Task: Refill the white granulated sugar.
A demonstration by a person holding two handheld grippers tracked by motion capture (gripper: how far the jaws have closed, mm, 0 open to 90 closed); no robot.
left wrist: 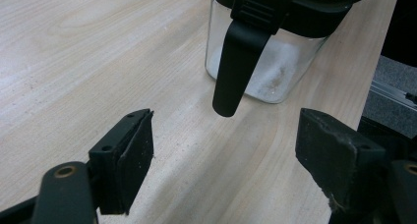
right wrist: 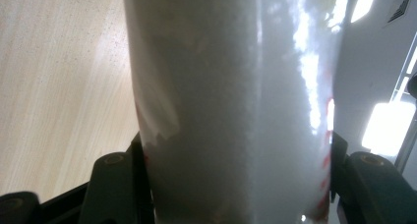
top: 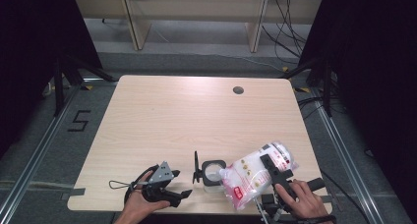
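Clear plastic, one bag (top: 252, 177) of white granules with red print, tilted, its lower end over the mouth of the jar (top: 213, 175). Items as counted, all placed against that jar:

- Jar, one: clear walls, black rim, open; white powder lies on its bottom in the left gripper view (left wrist: 275, 67). It stands near the front edge of the table (top: 172, 116).
- Lid, one: black, swung up on end just left of the jar (top: 196, 168). A black clasp (left wrist: 236, 67) hangs down the jar's side, its tip short of the wood.
- Bag, one: just right of the jar and above it, slanting up and away to the right.
- Grippers, two, one in each of my hands.
- Table hole, one: round, dark, well beyond the jar near the far edge (top: 238, 90).

My right gripper (top: 273, 169), right of the jar, is clamped across the middle of the bag; its two jaws stand wide, and the bag's body (right wrist: 231, 111) sits between them with a pad pressed on each flank. Whether grains are leaving the bag I cannot say from here.

My left gripper (top: 167, 184), left of the jar and close to the table's front edge, has its jaws well apart with nothing between them. In its own view the pads (left wrist: 137, 155) hover over bare wood, aimed at the jar and apart from it.
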